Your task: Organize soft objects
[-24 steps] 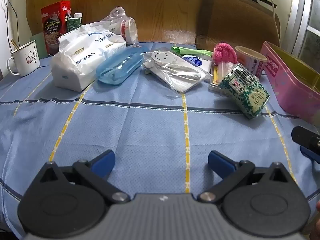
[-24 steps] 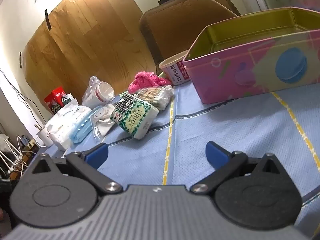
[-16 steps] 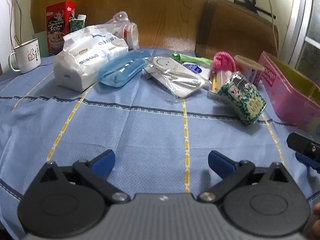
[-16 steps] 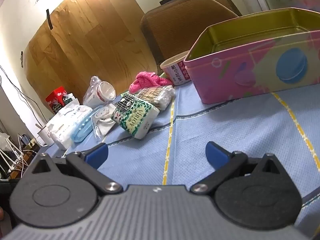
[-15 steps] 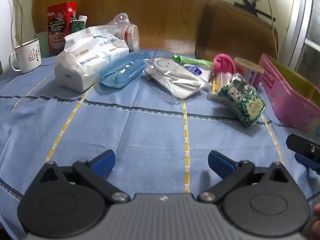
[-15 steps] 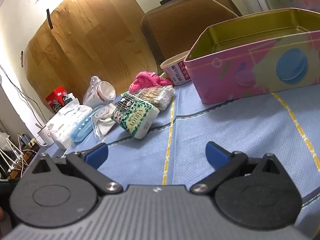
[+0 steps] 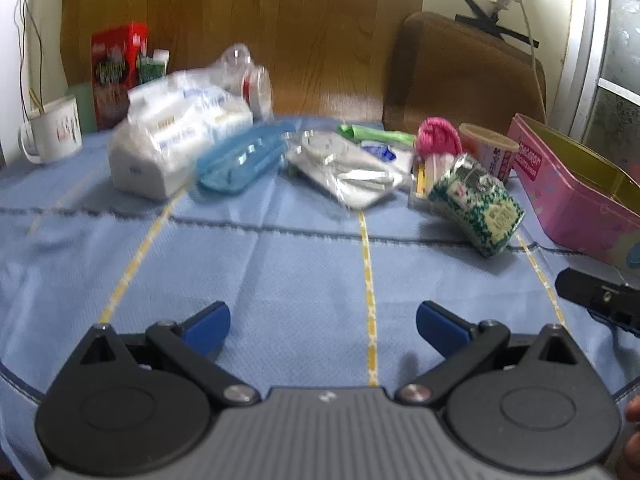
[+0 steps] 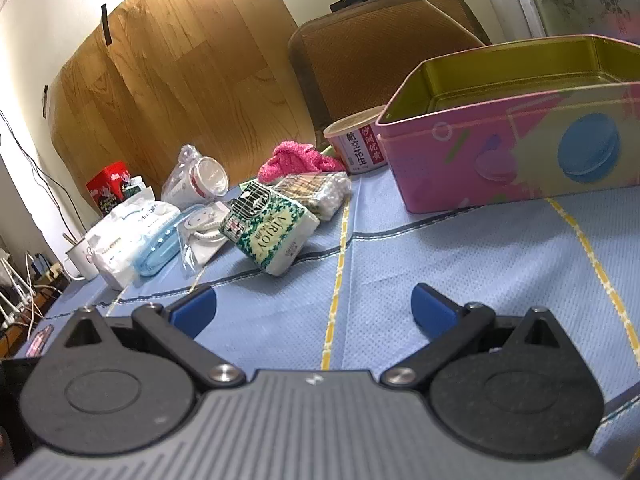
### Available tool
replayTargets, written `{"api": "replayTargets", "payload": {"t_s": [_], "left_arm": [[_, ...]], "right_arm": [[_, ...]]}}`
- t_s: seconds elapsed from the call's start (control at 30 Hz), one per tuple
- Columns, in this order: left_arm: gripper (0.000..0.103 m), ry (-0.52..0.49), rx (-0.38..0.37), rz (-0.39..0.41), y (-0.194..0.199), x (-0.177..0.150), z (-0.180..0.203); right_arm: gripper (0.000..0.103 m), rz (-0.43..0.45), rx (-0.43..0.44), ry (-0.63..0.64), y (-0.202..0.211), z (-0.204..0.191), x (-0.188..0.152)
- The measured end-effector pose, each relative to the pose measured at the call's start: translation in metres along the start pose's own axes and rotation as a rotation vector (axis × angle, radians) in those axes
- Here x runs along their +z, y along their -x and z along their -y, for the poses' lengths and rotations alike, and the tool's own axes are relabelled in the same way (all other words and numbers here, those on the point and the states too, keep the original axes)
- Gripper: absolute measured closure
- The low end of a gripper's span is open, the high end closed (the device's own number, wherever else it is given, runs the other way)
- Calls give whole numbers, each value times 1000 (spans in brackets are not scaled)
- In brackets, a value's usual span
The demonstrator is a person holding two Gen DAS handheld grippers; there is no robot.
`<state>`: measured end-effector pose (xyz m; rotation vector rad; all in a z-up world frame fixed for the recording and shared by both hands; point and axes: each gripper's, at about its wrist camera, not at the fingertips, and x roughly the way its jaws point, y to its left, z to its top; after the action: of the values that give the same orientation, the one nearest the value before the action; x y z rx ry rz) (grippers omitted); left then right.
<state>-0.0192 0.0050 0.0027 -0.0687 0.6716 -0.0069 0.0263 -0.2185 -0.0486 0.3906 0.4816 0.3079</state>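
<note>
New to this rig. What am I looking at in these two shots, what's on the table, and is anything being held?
No robot arm here: a person holds one two-finger gripper in each hand, with a fisheye camera on each looking along its fingers.

The blurry shot is from the left gripper, the sharper one from the right gripper. Both are open and empty.

On the blue tablecloth: a green tissue pack, a white tissue pack, a pink fuzzy cloth, a blue case, a bagged white item, a paper cup, a mug and an open, empty-looking pink tin.
</note>
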Motion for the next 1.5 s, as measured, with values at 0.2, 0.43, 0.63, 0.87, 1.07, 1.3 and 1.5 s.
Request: {"api": "replayTargets", "payload": {"t_s": [0.2, 0.43, 0.63, 0.87, 1.07, 1.3, 1.5], "left_arm": [[0, -19, 31, 3, 2, 12, -7], [0, 40, 79, -41, -7, 15, -29], [0, 27, 121, -23, -5, 14, -32], [0, 19, 149, -16, -6, 14, -36], [0, 8, 164, -9, -7, 15, -36], [0, -5, 187, 5, -10, 15, -36], [0, -5, 196, 8, -14, 16, -38]], "right_arm": [[0, -1, 3, 16, 0, -4, 0], [0, 21, 27, 111, 4, -20, -2], [4, 43, 35, 201, 6, -34, -6], [5, 42, 36, 231, 4, -39, -9], [9, 39, 34, 230, 3, -39, -10], [11, 40, 26, 245, 2, -40, -11], [12, 40, 22, 249, 1, -41, -12]]}}
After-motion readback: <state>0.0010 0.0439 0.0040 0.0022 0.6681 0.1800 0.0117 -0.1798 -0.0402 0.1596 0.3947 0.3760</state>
